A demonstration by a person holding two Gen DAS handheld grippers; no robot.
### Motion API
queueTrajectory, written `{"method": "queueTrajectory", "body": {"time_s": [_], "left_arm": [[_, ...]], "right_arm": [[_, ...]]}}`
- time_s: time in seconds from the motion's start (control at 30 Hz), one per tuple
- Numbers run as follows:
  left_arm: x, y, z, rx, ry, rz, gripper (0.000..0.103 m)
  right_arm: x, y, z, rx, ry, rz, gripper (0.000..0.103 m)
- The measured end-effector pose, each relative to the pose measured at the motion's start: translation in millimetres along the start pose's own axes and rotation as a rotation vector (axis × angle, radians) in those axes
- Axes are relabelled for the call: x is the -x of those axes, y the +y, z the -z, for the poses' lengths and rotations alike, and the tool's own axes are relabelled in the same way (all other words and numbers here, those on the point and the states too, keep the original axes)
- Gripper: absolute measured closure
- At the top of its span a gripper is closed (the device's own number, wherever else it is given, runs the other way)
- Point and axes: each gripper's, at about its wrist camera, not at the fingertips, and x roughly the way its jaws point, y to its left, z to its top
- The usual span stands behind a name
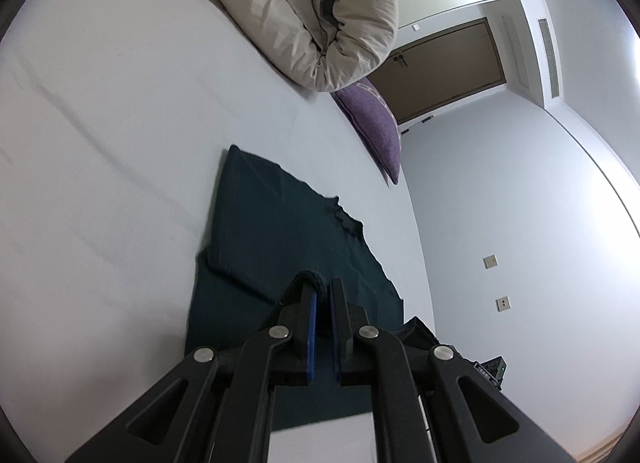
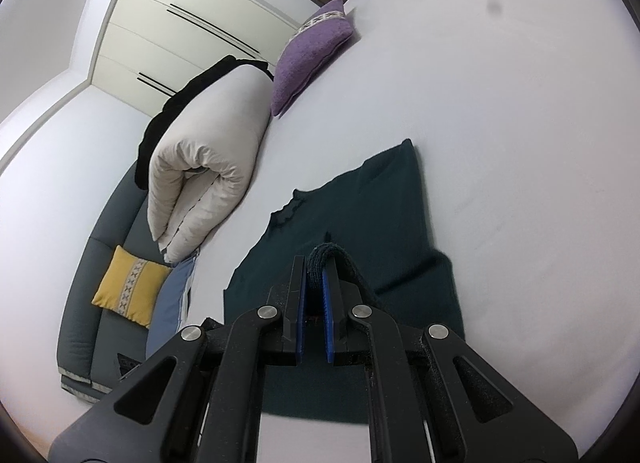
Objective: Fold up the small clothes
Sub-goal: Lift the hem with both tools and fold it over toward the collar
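Observation:
A dark teal knit garment (image 1: 280, 231) lies partly folded on the white bed (image 1: 100, 143). My left gripper (image 1: 323, 287) is shut on a rolled edge of the garment and holds it lifted above the flat part. In the right wrist view the same garment (image 2: 372, 199) spreads ahead, its neckline toward the left. My right gripper (image 2: 320, 263) is shut on another bunched edge of the garment, also raised over the cloth.
A rolled beige duvet (image 1: 304, 11) (image 2: 208, 159) lies at the bed's far side, with a purple cushion (image 1: 376, 127) (image 2: 312, 51) near it. A grey sofa (image 2: 96, 263) with a yellow cushion (image 2: 128, 287) stands beside the bed. Wardrobe (image 2: 180, 31) and wall behind.

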Motion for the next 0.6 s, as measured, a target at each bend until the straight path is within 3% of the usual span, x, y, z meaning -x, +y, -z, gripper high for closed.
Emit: {"method": "queueTrajectory", "body": {"time_s": [0.6], "left_arm": [[-70, 1, -60, -0.019, -0.006, -0.068, 0.096]], "right_arm": [[-108, -11, -59, -0.004, 0.004, 0.082, 0.097]]}}
